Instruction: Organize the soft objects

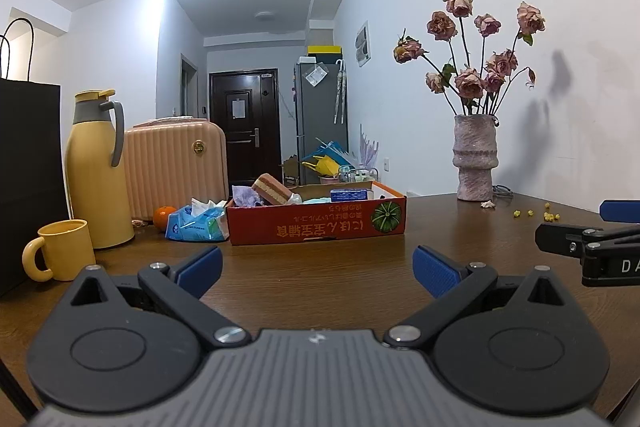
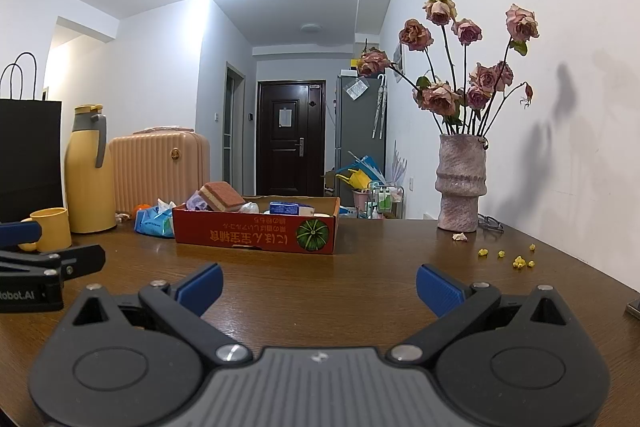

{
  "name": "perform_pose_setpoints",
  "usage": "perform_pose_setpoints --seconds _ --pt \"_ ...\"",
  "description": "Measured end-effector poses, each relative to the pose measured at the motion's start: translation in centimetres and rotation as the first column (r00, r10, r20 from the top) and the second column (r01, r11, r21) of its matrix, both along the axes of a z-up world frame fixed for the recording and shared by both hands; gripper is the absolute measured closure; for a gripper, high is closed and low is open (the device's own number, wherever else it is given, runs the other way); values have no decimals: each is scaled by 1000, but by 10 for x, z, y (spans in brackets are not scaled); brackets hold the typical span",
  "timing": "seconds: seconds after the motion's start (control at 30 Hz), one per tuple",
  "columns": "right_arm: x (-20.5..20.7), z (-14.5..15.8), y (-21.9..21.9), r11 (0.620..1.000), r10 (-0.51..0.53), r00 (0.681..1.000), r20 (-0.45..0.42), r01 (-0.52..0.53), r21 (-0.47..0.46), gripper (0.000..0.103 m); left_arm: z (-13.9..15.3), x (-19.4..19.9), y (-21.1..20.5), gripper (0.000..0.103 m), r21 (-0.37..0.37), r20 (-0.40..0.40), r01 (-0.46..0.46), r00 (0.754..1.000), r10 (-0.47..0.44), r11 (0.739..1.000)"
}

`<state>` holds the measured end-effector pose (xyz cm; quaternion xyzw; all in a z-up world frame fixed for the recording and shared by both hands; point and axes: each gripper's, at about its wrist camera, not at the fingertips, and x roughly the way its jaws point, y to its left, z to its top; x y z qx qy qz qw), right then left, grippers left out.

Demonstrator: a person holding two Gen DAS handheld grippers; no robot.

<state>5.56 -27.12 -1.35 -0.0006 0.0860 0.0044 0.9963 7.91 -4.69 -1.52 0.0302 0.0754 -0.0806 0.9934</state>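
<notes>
Soft objects — a layered sponge (image 1: 273, 189), a purple cloth (image 1: 245, 195) and a pale packet or two — sat piled in a red cardboard box (image 1: 316, 227) on the wooden counter (image 1: 320, 267), straight ahead of both tongs and well apart from them. The box lay with its long axis crosswise to the line of approach, its printed side facing the cameras. The sponge leaned on the box's left end, with a blue carton (image 1: 349, 194) toward the middle. A blue tissue pack (image 1: 197, 222) rested on the counter just beside the box's left wall, outside it, an orange (image 1: 164, 217) behind it.

The left tongs (image 1: 318, 269) and the right tongs (image 2: 319, 287) were both spread wide and held nothing, low over the counter, side by side. The left tongs appeared nearer the tissue pack and sponge; the right faced the box's right half.

With most soft things already boxed and the pack outside, the scene fitted either a sorting nearly complete — or one about to empty the box.
</notes>
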Motion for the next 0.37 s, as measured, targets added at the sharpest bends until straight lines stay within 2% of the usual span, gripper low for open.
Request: perform_pose_setpoints --seconds 0.37 --pt "9 -4 -1 1000 3 1000 -17 -3 0 0 0 6 1 0 1 -4 24 1000 -24 1000"
